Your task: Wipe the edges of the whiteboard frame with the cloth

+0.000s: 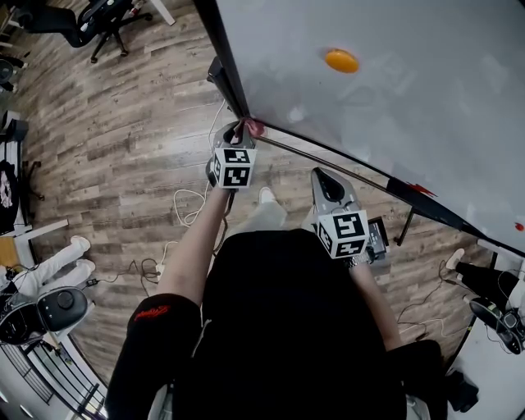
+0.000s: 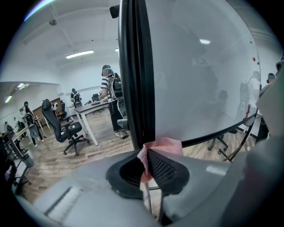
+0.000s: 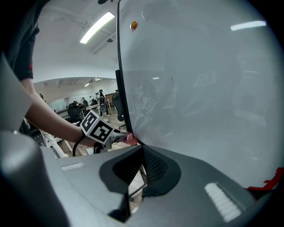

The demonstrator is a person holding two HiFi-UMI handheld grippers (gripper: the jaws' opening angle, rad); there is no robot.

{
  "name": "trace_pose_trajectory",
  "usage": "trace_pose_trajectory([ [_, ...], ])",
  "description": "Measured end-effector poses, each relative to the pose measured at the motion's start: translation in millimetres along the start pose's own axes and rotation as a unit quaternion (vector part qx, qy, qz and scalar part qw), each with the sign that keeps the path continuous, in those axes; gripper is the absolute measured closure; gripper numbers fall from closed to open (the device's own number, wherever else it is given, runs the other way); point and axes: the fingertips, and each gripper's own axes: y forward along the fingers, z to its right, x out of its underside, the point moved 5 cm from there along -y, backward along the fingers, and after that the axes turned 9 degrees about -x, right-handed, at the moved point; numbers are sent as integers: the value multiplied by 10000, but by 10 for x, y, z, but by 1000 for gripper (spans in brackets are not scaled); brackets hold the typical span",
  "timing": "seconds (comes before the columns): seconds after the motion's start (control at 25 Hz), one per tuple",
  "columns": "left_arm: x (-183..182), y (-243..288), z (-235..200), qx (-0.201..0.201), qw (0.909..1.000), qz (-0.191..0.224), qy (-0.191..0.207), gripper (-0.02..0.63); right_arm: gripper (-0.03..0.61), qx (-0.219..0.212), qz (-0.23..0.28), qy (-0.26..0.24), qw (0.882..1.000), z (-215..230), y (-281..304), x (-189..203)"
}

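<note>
The whiteboard fills the upper right of the head view, with a black frame down its left side and along its bottom edge. My left gripper is shut on a pink cloth and presses it against the frame's lower left corner. Seen from the left gripper view, the cloth bunches between the jaws at the foot of the vertical frame bar. My right gripper is shut and holds nothing, just below the bottom edge. The right gripper view shows the left gripper and the cloth.
An orange magnet sticks to the board and red marks sit on the bottom edge. Cables trail over the wooden floor. An office chair stands at the far left, and a person's white shoes show at the left.
</note>
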Motion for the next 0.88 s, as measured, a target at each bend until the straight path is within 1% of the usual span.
trace_pose_trajectory([
  [0.56, 18, -170, -173, -310, 9994, 113, -142, 597, 577, -193, 28, -124, 9997, -51, 19, -23],
  [0.88, 31, -409, -234, -433, 9983, 247, -293, 597, 577, -386, 70, -204, 9990, -144, 32, -45],
])
